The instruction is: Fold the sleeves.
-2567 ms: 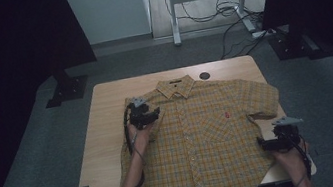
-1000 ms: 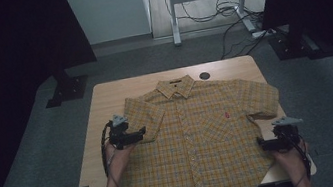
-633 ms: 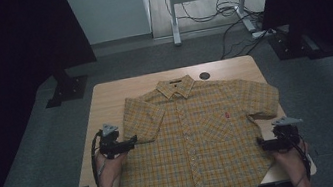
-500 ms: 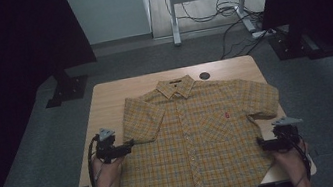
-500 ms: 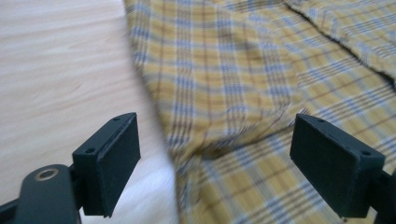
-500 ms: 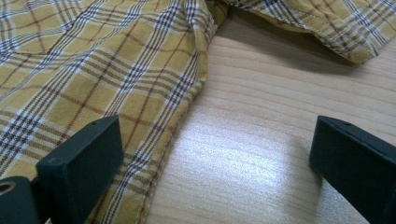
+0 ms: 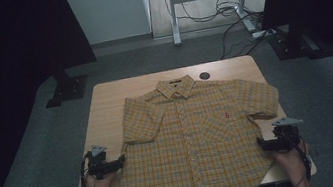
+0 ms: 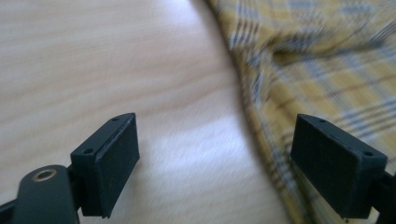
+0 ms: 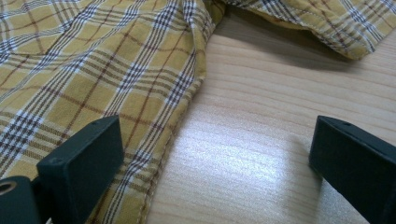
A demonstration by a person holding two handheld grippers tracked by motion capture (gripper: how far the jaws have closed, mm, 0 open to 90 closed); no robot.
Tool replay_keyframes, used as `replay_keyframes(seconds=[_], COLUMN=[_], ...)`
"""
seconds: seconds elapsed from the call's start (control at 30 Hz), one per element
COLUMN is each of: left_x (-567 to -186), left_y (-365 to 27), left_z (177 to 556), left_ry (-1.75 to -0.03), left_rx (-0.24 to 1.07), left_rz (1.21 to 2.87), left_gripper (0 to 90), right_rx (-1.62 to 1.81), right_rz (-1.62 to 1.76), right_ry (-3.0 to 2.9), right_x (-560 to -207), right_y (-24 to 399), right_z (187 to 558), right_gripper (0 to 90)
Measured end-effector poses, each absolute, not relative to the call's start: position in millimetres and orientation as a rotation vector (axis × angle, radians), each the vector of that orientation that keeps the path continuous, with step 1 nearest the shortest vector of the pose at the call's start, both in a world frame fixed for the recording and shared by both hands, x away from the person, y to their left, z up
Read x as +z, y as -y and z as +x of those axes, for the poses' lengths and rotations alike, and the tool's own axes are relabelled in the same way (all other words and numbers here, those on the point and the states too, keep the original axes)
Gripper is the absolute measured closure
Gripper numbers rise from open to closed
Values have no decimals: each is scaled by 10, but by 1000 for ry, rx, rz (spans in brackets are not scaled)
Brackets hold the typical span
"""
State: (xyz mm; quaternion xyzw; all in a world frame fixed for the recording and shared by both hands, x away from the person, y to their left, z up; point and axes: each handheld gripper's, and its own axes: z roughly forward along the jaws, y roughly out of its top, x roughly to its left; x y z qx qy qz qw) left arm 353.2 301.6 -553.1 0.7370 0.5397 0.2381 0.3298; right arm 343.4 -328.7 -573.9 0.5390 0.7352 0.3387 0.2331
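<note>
shirt (image 7: 197,139) flat on table (image 7: 106,108) | left gripper (image 7: 120,161) at its 9 o'clock edge, jaws just widened, holding nothing | right gripper (image 7: 262,144) at 3 o'clock edge, jaws spread

no readable text, small red mark on the shirt (image 7: 197,139) pocket, too small to read

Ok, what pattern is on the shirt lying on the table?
The shirt is a yellow plaid with white and dark stripes, clearest in the right gripper view.
</note>
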Motion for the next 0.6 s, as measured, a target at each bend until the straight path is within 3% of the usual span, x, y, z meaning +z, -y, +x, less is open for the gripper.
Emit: replay_keyframes(seconds=[0.6], left_x=[-5579], left_y=[-3042], left_z=[3458], left_ry=[-1442], left_rx=[672], left_rz=[1912], left_gripper=[56], right_rx=[932], right_rz=[1489], right_ry=[-2010], right_x=[-5739], right_y=[3302], right_z=[3412], right_gripper=[26])
